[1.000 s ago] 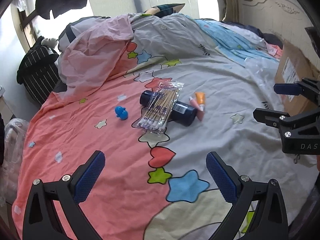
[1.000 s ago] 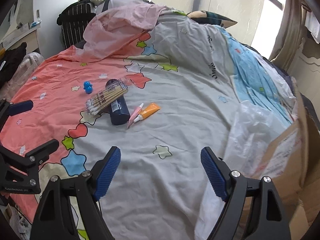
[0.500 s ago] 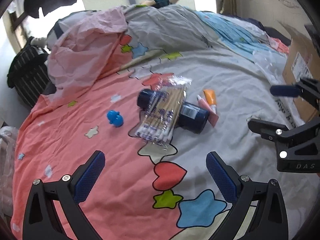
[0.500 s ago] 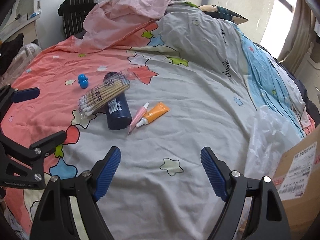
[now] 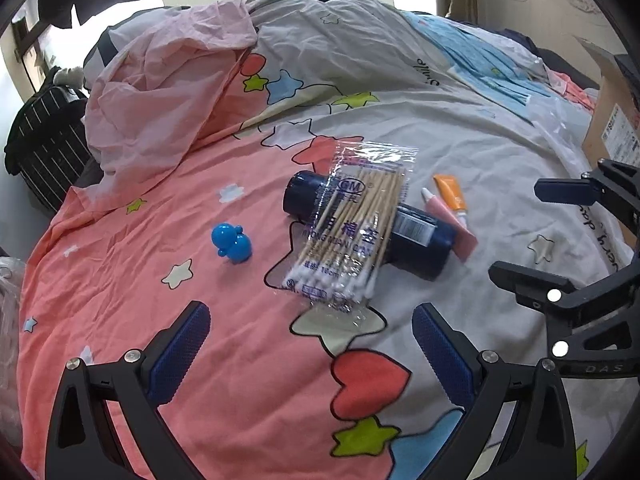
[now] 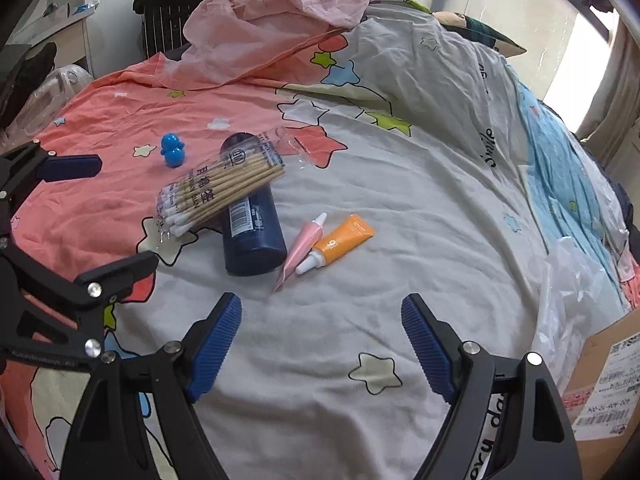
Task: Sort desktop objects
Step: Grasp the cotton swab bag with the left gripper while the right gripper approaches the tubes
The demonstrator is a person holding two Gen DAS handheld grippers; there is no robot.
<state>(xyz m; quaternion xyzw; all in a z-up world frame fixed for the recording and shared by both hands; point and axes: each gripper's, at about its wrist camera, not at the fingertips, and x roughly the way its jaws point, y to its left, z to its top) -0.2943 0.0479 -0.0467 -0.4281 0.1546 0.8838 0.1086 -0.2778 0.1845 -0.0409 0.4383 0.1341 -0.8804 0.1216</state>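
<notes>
A clear bag of cotton swabs lies across a dark blue bottle on the bed sheet. A pink tube and an orange tube lie beside the bottle. A small blue toy figure stands to the left. My left gripper is open and empty, just short of the swab bag. My right gripper is open and empty, short of the tubes.
A crumpled pink cloth and a heaped quilt lie at the far side. A cardboard box and a clear plastic bag sit at the right. A striped black bag stands beyond the bed's left edge.
Both grippers have moved forward toward the objects, which now look larger and nearer. Both stay open. The objects have not moved.
</notes>
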